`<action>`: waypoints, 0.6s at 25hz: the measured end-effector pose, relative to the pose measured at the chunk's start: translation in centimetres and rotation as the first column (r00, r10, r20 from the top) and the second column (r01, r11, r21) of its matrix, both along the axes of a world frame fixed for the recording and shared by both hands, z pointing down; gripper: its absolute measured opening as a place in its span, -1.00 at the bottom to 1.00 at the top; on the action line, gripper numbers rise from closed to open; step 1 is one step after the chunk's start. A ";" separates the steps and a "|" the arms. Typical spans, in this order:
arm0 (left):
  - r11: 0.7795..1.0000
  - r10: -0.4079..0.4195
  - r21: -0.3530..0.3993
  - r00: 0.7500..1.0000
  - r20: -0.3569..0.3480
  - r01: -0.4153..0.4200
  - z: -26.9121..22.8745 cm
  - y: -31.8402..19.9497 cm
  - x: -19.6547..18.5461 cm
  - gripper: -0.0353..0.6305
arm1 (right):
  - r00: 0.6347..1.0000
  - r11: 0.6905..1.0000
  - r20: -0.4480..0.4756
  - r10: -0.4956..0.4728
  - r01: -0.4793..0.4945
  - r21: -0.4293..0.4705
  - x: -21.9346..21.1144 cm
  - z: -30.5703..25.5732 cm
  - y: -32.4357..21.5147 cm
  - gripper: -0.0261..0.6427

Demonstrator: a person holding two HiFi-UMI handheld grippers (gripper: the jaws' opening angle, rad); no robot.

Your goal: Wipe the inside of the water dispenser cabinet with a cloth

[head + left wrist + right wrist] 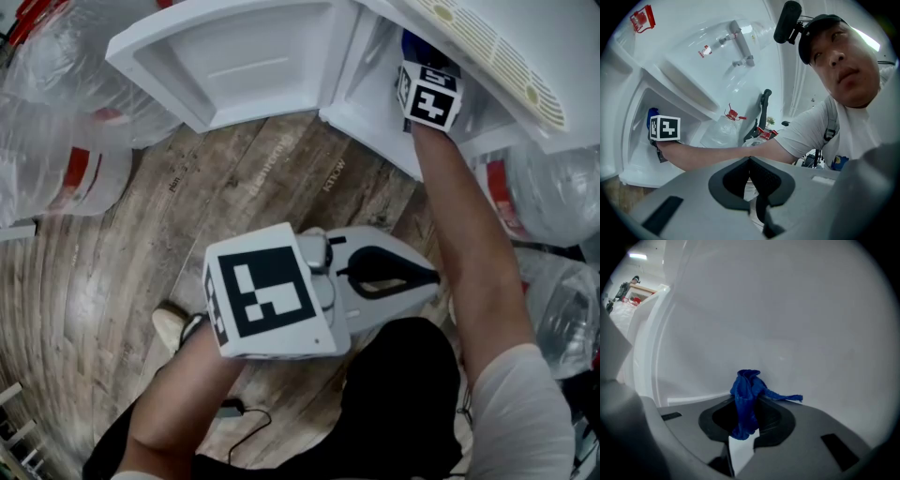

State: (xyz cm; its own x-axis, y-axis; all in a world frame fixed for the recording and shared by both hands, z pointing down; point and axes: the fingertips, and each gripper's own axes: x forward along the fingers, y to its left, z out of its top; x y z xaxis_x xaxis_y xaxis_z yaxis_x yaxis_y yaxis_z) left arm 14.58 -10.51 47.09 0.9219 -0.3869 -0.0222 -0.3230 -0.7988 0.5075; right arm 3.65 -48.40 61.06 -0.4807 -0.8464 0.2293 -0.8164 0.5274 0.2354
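Standing open on the wooden floor (187,216), the white water dispenser cabinet (370,94) has the right gripper (749,405) reached inside it. The left gripper (433,277) hangs outside over the floor, jaws together with nothing between them. The right gripper's jaws are clamped on a bunched blue cloth (745,392) near the inner wall; contact with it cannot be confirmed.

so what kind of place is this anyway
Probably an office or storeroom water corner rather than a home kitchen: a white water dispenser with its cabinet door open, several big refill bottles on a wood-look floor, and an office chair behind.
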 end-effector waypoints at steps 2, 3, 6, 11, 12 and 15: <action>1.000 -0.007 -0.004 1.000 0.000 0.007 0.2 0.1 -0.3 -0.88 | 1.000 0.999 -0.015 0.002 -0.002 -0.040 -0.1 1.8 -0.3 -0.69; 1.000 -0.011 -0.005 1.000 0.001 0.011 0.3 0.1 -0.5 -0.88 | 1.000 0.998 -0.022 0.001 -0.002 -0.065 -0.2 2.8 -0.4 -0.69; 1.000 -0.020 -0.014 1.000 0.002 0.020 0.6 0.2 -0.9 -0.88 | 0.999 0.989 -0.046 -0.014 0.007 -0.147 -0.5 5.6 -0.3 -0.69; 1.000 -0.024 -0.016 1.000 0.002 0.024 0.6 0.0 -1.0 -0.88 | 0.998 0.982 -0.055 -0.014 0.003 -0.190 -0.3 6.8 0.3 -0.69; 1.000 -0.023 -0.013 1.000 0.000 0.023 0.5 -0.1 -1.1 -0.88 | 0.998 0.986 -0.056 -0.020 0.010 -0.165 -0.2 6.3 0.5 -0.69; 1.000 -0.018 -0.005 1.000 -0.004 0.018 0.3 -0.3 -1.1 -0.88 | 0.999 0.996 -0.031 -0.031 0.028 -0.081 0.1 3.6 1.2 -0.69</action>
State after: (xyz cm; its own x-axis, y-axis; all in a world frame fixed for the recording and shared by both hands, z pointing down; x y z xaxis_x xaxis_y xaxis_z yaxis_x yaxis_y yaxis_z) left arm 13.51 -10.82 47.38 0.9146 -0.4038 -0.0235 -0.3356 -0.7900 0.5130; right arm 3.79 -47.22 64.69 -0.4965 -0.8102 0.3116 -0.7930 0.5694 0.2168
